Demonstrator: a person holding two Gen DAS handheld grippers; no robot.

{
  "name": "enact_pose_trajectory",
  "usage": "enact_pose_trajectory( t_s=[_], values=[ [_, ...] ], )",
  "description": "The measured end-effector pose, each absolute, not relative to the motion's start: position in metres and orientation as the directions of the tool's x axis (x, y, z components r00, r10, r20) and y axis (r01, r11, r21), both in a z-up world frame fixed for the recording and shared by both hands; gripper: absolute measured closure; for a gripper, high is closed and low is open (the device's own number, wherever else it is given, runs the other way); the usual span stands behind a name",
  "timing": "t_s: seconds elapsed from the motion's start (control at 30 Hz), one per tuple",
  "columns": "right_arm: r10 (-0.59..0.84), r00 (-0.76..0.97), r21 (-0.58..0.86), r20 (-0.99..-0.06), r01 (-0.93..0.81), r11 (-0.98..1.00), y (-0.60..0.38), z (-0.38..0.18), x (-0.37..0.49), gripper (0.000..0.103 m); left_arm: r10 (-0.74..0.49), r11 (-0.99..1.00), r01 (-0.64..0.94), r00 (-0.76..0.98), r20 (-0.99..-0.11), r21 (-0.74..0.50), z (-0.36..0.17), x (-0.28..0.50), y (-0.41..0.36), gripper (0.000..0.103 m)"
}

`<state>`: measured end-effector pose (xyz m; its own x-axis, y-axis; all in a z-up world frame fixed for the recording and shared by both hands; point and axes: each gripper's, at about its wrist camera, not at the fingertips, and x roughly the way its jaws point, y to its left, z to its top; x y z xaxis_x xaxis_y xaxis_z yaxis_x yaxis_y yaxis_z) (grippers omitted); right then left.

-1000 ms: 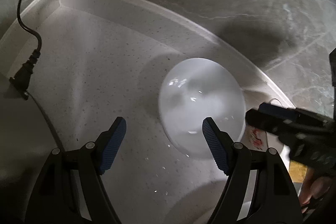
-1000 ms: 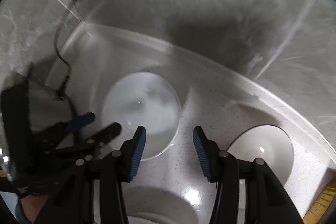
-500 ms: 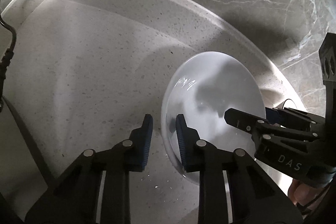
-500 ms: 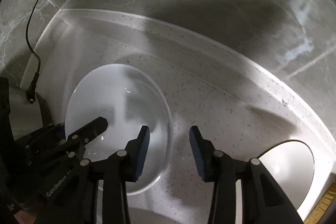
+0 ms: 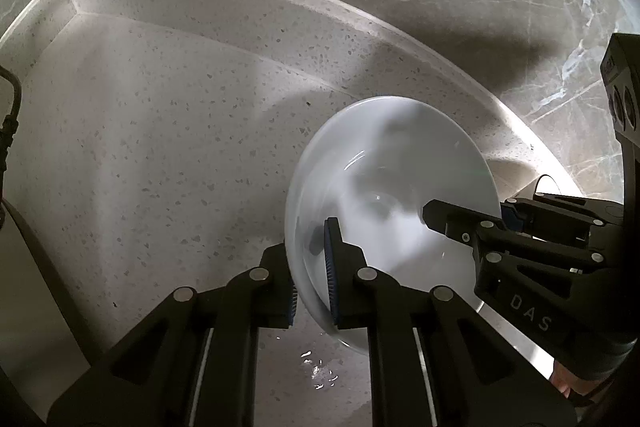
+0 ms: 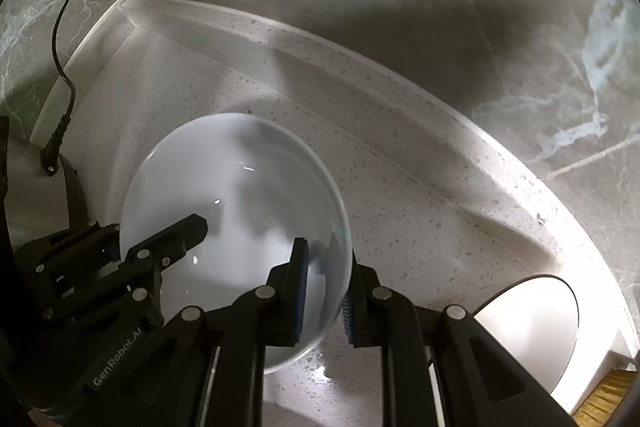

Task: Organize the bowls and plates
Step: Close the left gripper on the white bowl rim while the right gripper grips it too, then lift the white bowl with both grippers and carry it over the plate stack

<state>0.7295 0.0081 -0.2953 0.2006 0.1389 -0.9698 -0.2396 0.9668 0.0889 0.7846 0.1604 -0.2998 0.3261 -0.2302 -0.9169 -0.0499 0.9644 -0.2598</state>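
Your left gripper (image 5: 312, 271) pinches the left rim of the white bowl (image 5: 396, 195): one blue pad sits inside the bowl wall, the other outside, with the rim between them. Your right gripper (image 6: 323, 293) pinches the opposite rim of the same bowl (image 6: 232, 195) in the same manner, one finger inside and one outside. The bowl sits over the speckled countertop (image 5: 160, 147), near the raised backsplash; you cannot tell whether its base touches the surface. A second white dish (image 6: 528, 323) lies well apart to the right.
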Motion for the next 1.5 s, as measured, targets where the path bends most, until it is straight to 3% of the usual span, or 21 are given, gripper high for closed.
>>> enact_pose_trajectory(
  t_s=[0.67,1.13,1.5],
  values=[
    [0.221,0.279,0.149,-0.935,-0.255,0.955,-0.016,-0.246,0.688,0.093,-0.247,0.959,-0.031,0.397,-0.884,-0.281,-0.255,0.747,0.168,0.094],
    [0.296,0.320,0.205,-0.900,-0.287,0.936,-0.054,-0.194,0.568,0.093,-0.282,0.959,0.087,0.396,-0.874,-0.270,-0.195,0.628,0.127,0.093],
    [0.310,0.289,0.236,-0.905,-0.264,0.935,-0.072,-0.205,0.511,0.093,-0.289,0.957,0.107,0.335,-0.897,-0.268,-0.212,0.537,0.082,0.093]
  ],
)
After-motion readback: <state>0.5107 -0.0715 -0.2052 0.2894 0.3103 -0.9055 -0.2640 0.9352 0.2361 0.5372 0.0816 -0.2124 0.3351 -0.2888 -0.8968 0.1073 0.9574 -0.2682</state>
